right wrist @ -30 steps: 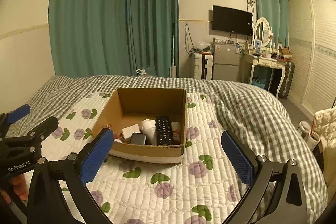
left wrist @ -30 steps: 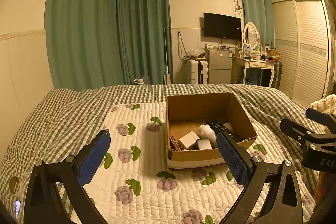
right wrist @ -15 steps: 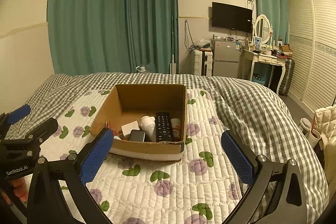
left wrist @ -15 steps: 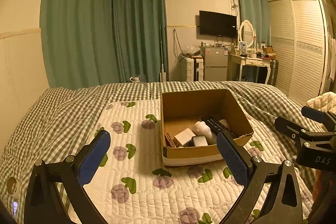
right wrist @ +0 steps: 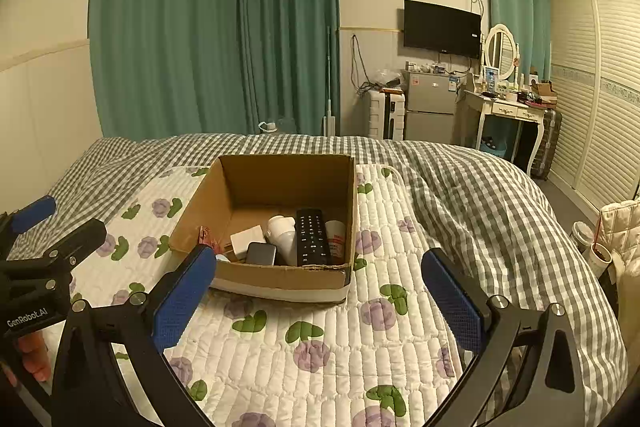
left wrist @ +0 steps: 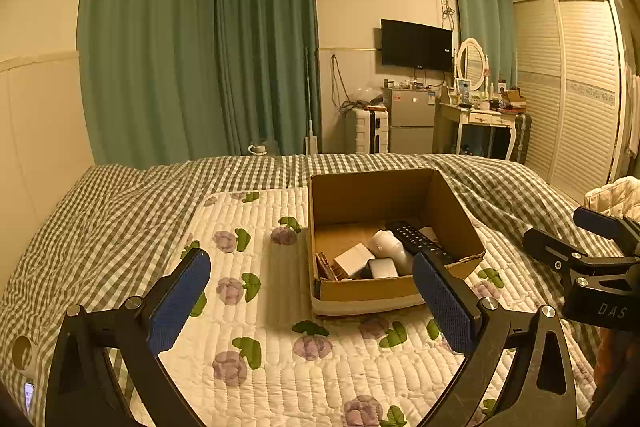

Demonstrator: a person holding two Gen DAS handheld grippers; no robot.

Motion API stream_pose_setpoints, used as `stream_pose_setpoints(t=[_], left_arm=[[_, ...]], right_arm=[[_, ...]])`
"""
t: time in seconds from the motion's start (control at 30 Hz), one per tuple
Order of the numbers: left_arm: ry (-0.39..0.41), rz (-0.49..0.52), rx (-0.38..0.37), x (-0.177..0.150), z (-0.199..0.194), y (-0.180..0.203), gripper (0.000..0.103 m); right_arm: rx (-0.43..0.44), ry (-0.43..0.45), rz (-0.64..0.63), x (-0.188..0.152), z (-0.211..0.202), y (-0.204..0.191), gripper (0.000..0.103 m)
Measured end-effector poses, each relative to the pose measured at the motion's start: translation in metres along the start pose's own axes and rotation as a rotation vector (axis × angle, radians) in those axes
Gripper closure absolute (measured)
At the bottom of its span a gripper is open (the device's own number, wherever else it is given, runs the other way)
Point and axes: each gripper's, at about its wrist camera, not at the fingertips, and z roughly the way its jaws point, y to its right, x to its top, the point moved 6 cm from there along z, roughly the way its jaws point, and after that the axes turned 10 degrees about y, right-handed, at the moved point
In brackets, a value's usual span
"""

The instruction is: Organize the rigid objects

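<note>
Nearest the cameras, left hand-held gripper [left wrist: 312, 301] and right hand-held gripper [right wrist: 320, 295] both hung jaws apart, holding nothing, above the white floral quilted bed cover [right wrist: 320, 355]. Just beyond sat the open brown cardboard box [right wrist: 280, 277], with black remote control [right wrist: 312, 237], white bottle [right wrist: 282, 233], white cube [right wrist: 247, 237] and grey slab [right wrist: 261, 253] inside. Fit either sorting done or items due out; no next move could be called.
</note>
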Motion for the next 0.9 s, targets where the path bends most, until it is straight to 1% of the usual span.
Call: stream_pose_setpoints(t=[0.9], left_arm=[[-0.009,-0.009,-0.001,-0.0028,0.002,-0.0017,0.0]], right_arm=[[-0.001,-0.009,-0.006,-0.0046,0.001,0.0006,0.0]])
